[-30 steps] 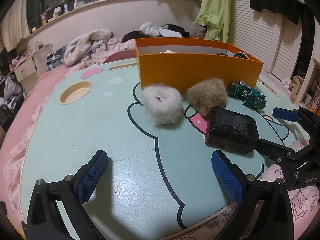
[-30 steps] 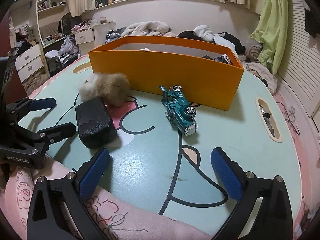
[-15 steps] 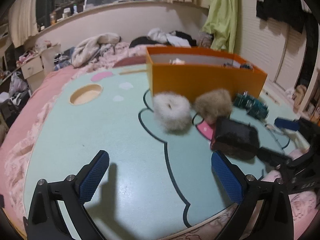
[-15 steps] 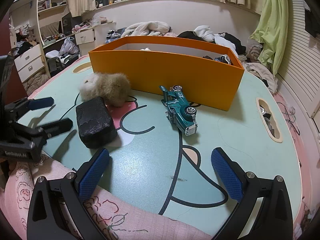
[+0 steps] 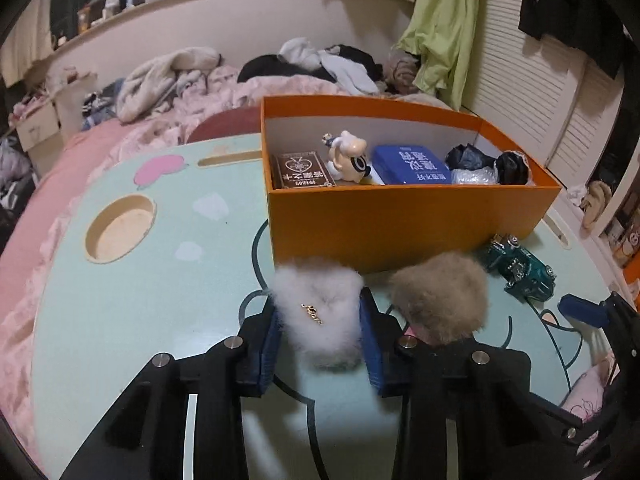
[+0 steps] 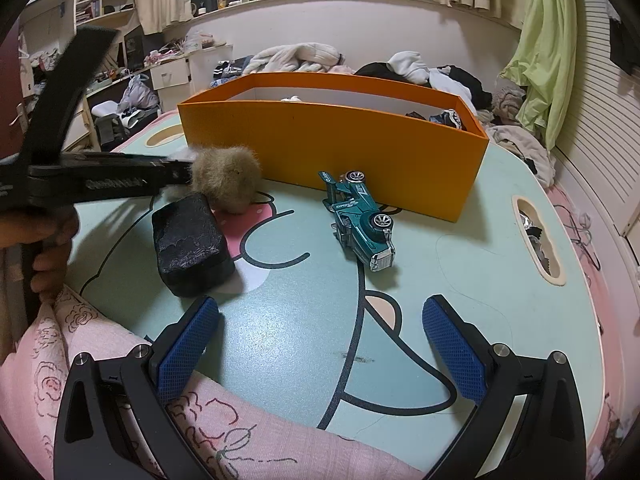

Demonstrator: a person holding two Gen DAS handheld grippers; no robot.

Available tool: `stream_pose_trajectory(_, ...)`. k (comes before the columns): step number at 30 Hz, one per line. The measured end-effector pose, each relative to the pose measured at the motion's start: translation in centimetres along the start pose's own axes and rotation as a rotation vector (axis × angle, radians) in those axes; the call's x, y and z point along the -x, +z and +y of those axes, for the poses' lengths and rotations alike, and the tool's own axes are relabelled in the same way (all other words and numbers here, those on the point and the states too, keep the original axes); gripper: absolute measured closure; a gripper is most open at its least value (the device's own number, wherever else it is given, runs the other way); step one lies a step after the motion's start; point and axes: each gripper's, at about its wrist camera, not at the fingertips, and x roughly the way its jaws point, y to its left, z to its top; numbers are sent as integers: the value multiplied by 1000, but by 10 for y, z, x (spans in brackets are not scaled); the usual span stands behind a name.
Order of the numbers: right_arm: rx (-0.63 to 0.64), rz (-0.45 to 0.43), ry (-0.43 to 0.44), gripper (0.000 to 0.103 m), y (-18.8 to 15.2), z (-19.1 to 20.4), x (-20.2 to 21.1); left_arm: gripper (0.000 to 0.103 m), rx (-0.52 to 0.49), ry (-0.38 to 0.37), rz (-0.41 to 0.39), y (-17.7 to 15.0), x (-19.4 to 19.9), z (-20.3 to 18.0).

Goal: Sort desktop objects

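Left tongs [image 5: 320, 332] just clamped the white fur scrunchie [image 5: 320, 316]; orange box [image 5: 400, 224] next. Right tongs [image 6: 320, 348] apart, idle.

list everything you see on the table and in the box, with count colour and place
white fluffy pouch: 1, white, clamped between the left pads, in front of the box
tan fluffy pouch: 1, tan, on the table beside the black case
black textured case: 1, black, near table edge
teal toy car: 1, teal, on its side by the box
orange cardboard box: 1, orange, mid-table
brown card box: 1, inside, left end
cream figurine: 1, inside
blue book: 1, inside
black bags: bundle, count unclear, right end
mint cartoon table: 1
left hand-held gripper: shut on the pouch
right hand-held gripper: open, empty
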Motion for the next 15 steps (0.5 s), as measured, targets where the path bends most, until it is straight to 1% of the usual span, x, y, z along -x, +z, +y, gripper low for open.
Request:
stream_pose_trajectory(2,-1,-1,1,1,0,0,0,71,-9,30,-49,-6,15,-2)
stream_pose_trajectory(5,-1,-1,0,1,0,0,0,70,-10,11,-87,-18,39,-3)
stream_pose_trajectory(8,0,-1,0,1,0,0,0,70,-8,-12,-83,-33,50,-5)
stream_pose_trajectory(9,-1,-1,0,1,0,0,0,67,-9,-12,-71,-38,50,-6)
stream_pose_trajectory(10,-1,-1,0,1,0,0,0,63,-14,-3,-51,-45,45,-7)
stream_pose_trajectory(11,-1,-1,0,1,0,0,0,47,-17,9,-18,-50,36,-8)
stream_pose_trajectory(12,-1,-1,0,1,0,0,0,24,-38,52,-37,-52,33,-10)
stream_pose_trajectory(13,0,0,0,1,0,0,0,14,-44,65,-28,-53,31,-12)
stream_pose_trajectory(14,3,-1,-2,1,0,0,1,9,-50,65,-12,-53,28,-13)
stream_pose_trajectory(15,3,-1,-1,1,0,1,1,6,-55,60,-9,-54,27,-13)
